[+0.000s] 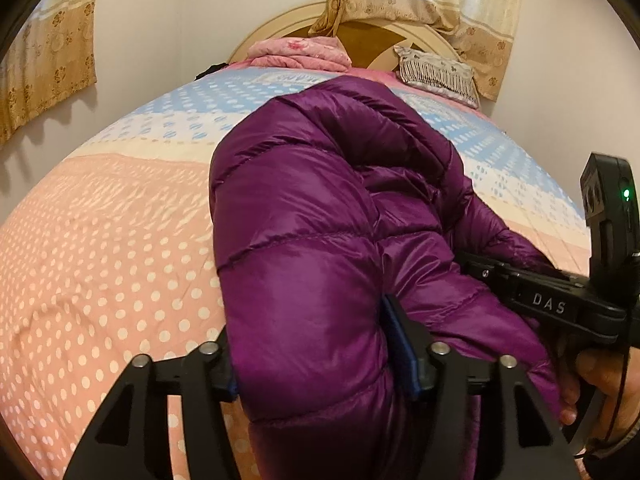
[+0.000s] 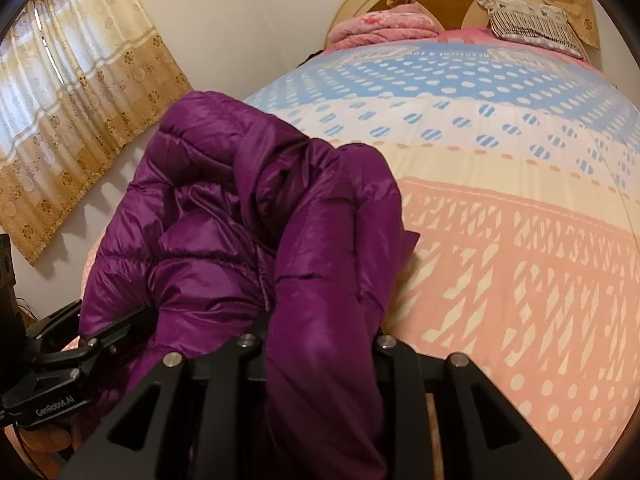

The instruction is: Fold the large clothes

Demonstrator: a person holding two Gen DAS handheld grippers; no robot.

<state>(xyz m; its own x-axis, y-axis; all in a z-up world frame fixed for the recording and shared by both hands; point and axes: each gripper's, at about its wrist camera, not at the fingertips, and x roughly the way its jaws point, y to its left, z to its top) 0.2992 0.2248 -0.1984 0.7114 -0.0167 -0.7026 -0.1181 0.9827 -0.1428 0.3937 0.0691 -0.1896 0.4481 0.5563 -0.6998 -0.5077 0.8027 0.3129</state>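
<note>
A shiny purple quilted down jacket (image 1: 320,220) is bunched up over the bed and held by both grippers. My left gripper (image 1: 316,352) is shut on a thick fold of the jacket, its blue pads pressed on either side. My right gripper (image 2: 320,344) is shut on another fold of the same jacket (image 2: 260,220). The right gripper also shows in the left wrist view (image 1: 552,300) at the right, against the jacket. The left gripper shows in the right wrist view (image 2: 72,360) at the lower left. The jacket hides the fingertips of both.
The bed (image 1: 100,260) has a pink, cream and blue dotted cover. A folded pink blanket (image 1: 298,54) and a patterned pillow (image 1: 438,72) lie by the round headboard. Gold curtains (image 2: 80,100) hang on the walls at left and behind the bed.
</note>
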